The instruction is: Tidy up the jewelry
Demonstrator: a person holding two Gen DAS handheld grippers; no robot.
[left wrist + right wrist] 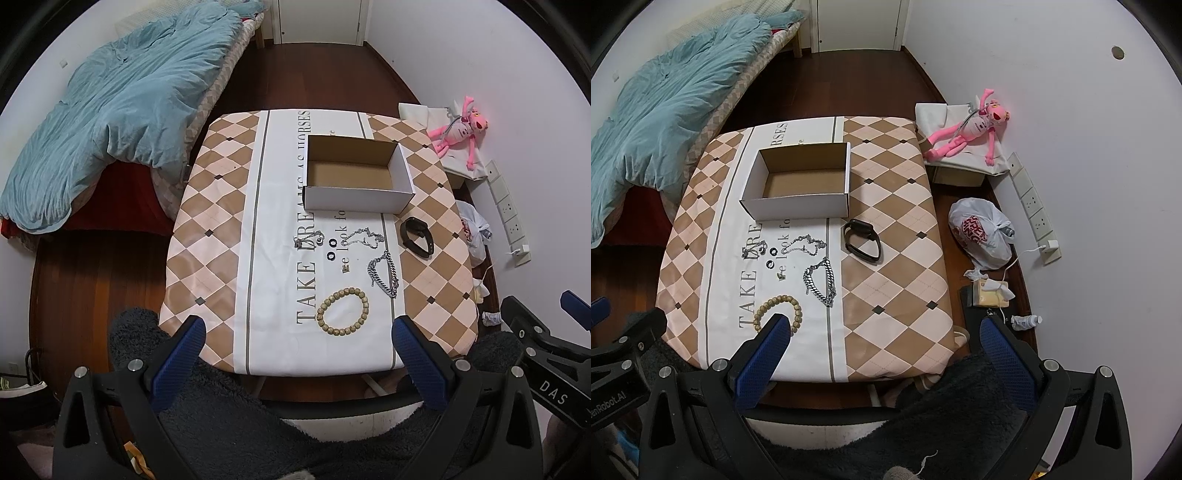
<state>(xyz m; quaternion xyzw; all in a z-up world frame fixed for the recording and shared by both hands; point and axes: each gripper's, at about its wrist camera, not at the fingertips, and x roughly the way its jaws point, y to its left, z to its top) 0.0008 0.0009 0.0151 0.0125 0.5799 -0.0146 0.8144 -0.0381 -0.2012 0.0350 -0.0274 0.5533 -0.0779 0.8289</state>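
An open white cardboard box [356, 173] [799, 181] stands on the table, empty inside. In front of it lie a wooden bead bracelet [342, 311] [775, 312], a thick silver chain [384, 273] [820, 280], a thin silver chain [364, 238] [805, 243], another small chain [308, 238] [753, 249], small black rings [330, 249] [771, 257] and a black watch band [417, 236] [862, 240]. My left gripper [297, 349] is open and empty above the table's near edge. My right gripper [882, 350] is open and empty, to the right of the left one.
The table [207, 236] [897, 258] has a checkered cloth with lettering. A bed with a blue quilt [122, 107] stands at the left. A pink plush toy [967, 133], a white plastic bag [982, 236] and wall sockets [1034, 206] are at the right.
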